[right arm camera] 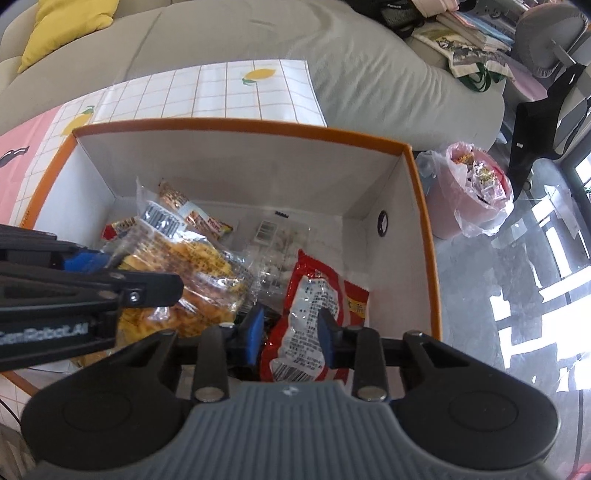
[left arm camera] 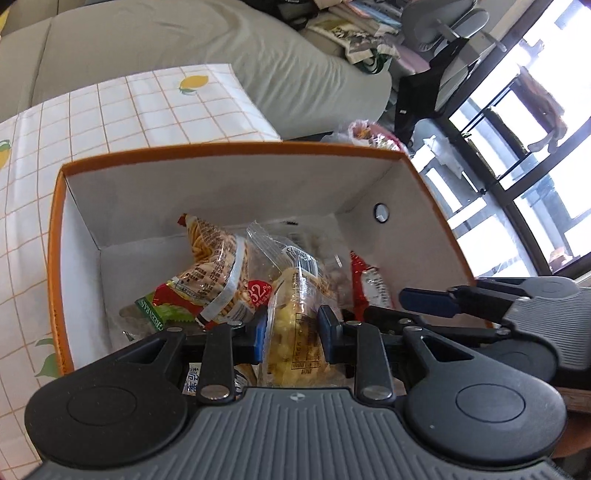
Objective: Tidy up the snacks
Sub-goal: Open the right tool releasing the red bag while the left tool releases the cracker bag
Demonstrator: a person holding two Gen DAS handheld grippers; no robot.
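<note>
An orange-rimmed white box (left arm camera: 229, 147) holds several snack packets. My left gripper (left arm camera: 293, 334) is shut on a clear bag of yellow puffs (left arm camera: 291, 325) over the box's near side. Beside it lie a clear noodle-snack bag (left arm camera: 214, 266) and a red packet (left arm camera: 369, 284). My right gripper (right arm camera: 290, 332) is shut on that red-and-white packet (right arm camera: 314, 314) inside the box (right arm camera: 240, 123), near its right wall. The left gripper (right arm camera: 88, 266) shows at the left of the right wrist view, holding the yellow snack bag (right arm camera: 192, 280).
The box stands on a checked lemon-print cloth (left arm camera: 110, 107) with a grey sofa (left arm camera: 184, 33) behind. A pink bin with a plastic liner (right arm camera: 472, 192) stands on the glossy floor to the right. A yellow cushion (right arm camera: 66, 26) lies on the sofa.
</note>
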